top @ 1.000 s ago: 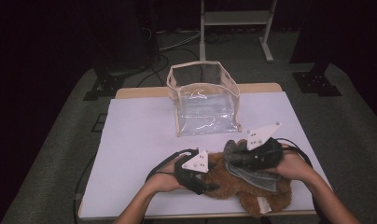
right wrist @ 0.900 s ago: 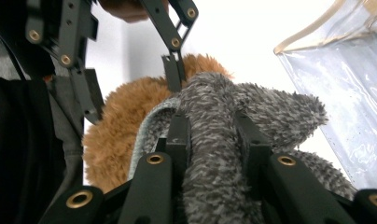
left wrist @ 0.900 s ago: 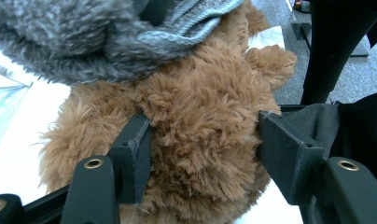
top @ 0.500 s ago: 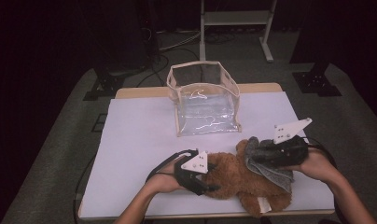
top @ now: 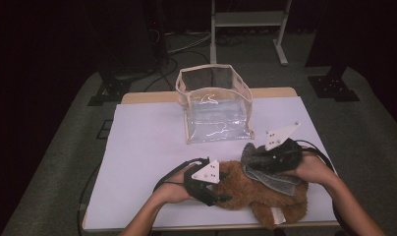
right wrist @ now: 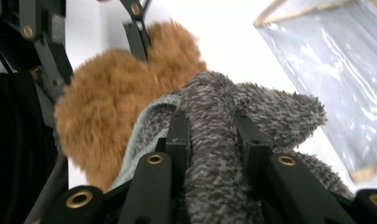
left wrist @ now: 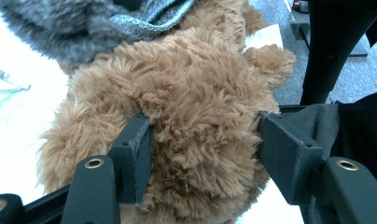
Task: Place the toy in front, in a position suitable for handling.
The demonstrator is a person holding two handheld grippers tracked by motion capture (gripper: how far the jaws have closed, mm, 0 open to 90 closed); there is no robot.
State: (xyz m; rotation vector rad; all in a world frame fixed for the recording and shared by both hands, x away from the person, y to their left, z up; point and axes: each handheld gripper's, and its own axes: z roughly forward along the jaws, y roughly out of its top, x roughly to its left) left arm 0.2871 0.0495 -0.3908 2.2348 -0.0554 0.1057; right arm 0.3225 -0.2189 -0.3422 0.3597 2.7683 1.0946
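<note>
Since the earlier frames the right gripper (top: 265, 160) has swung out toward the right edge of the table and come part of the way back, carrying the fuzzy grey knitted cloth (top: 265, 169) with it, while the left gripper (top: 218, 196) has kept its place; going from left to right across the high view, the white-covered rectangular table (top: 147, 157) lies bare on its left side; near the front edge the person's left hand (top: 174, 189) holds the left gripper, whose jaws stand about half closed and pressed into the shaggy brown plush toy (top: 255, 194); in the left gripper view both black pads sink into the brown fur (left wrist: 200, 135) from either side, so the toy is clamped at its left end; the toy lies on the table near the front edge, right of centre, with a white tag (top: 277, 216) showing under it; behind it, toward the middle of the table and apart from it, stands the clear plastic bag with beige trim (top: 216, 105), upright and open at the top; at the right, the right gripper's jaws are drawn narrow and pinch a fold of the grey cloth (right wrist: 214, 154), which drapes over the toy's right part and touches it; the person's right hand (top: 312, 169) grips that tool near the table's right edge.
</note>
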